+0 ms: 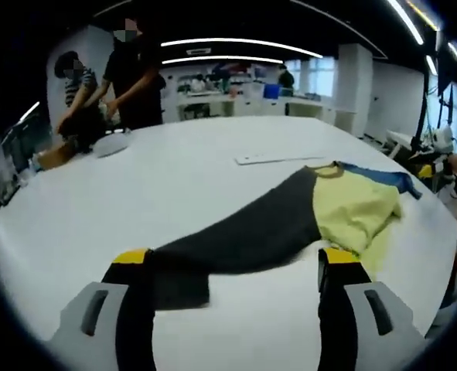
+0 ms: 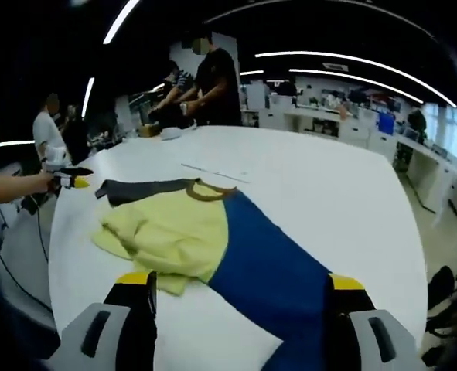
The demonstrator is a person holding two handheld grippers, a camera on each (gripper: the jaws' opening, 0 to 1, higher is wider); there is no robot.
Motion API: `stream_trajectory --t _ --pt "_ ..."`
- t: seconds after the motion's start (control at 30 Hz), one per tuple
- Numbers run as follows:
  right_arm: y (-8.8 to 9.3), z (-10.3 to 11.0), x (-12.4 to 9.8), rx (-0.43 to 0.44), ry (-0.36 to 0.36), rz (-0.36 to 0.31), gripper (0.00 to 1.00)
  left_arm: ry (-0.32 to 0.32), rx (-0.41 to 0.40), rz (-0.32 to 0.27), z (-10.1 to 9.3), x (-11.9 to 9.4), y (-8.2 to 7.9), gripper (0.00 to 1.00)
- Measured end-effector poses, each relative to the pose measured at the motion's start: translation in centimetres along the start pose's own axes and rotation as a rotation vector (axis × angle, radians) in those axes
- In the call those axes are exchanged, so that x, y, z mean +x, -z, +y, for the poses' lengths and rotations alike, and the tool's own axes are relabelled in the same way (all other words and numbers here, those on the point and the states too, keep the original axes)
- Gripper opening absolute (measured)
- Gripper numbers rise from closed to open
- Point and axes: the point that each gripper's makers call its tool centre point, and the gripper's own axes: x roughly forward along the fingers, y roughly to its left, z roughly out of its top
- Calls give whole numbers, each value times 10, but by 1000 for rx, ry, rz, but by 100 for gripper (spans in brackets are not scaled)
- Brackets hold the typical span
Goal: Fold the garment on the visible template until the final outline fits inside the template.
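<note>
The garment lies flat on the white table (image 1: 135,193). It has a pale yellow body (image 1: 352,209), a dark grey sleeve (image 1: 251,228) and a blue sleeve (image 1: 383,176). My left gripper (image 1: 236,263) is open, low over the table, and the grey sleeve's end lies between its jaws, against the left one. In the right gripper view the yellow body (image 2: 174,232) is on the left and the blue sleeve (image 2: 274,278) runs down beside the right jaw. My right gripper (image 2: 240,286) is open. The left gripper (image 2: 69,179) shows near the grey sleeve (image 2: 143,188).
A flat white strip (image 1: 278,158) lies on the table beyond the garment. At the far end, two people (image 1: 135,73) handle dark items and a grey object (image 1: 108,143). The right gripper (image 1: 437,154) is at the table's right edge. Desks fill the background.
</note>
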Motion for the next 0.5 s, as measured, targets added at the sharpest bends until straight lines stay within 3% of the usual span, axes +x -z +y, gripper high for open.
stream_trajectory --t 0.23,0.5 --pt "4 31 -1 1 -72 -5 96 82 -14 -21 -40 -4 3 90" --pt "21 61 1 -29 -122 13 93 153 -42 -34 -84 -5 11 89"
